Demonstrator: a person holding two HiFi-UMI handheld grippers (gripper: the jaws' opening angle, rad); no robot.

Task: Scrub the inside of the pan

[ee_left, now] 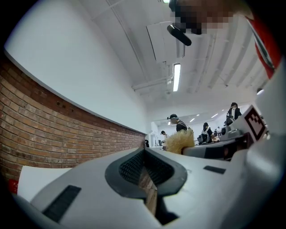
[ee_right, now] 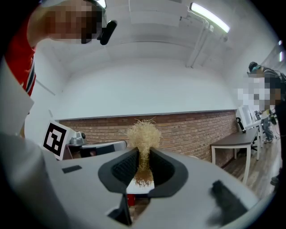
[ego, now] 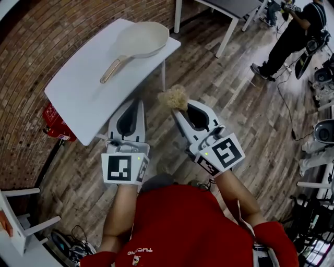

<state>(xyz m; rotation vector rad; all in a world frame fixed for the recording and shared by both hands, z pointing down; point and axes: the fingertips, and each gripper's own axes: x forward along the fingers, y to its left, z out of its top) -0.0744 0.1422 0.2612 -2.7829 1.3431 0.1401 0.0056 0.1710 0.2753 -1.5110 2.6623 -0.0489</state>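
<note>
A cream pan [ego: 142,39] with a long handle [ego: 112,69] lies on the white table [ego: 78,96], at its far end. Both grippers hang off the table's near edge, well short of the pan. My right gripper [ego: 177,110] is shut on a straw-coloured fibre scrubber [ego: 173,97], whose tuft sticks out past the fingertips [ee_right: 144,134]. My left gripper [ego: 139,102] is shut with nothing in it, its pads meeting at the tip [ee_left: 144,153]. The left gripper view also catches the scrubber [ee_left: 178,142] off to its right. Neither gripper view shows the pan.
A brick wall runs along the left, with a red extinguisher [ego: 55,122] at its foot under the table. A second table [ego: 229,8] and a person in black [ego: 292,36] are at the far right. A white chair [ego: 21,224] and cables sit at lower left.
</note>
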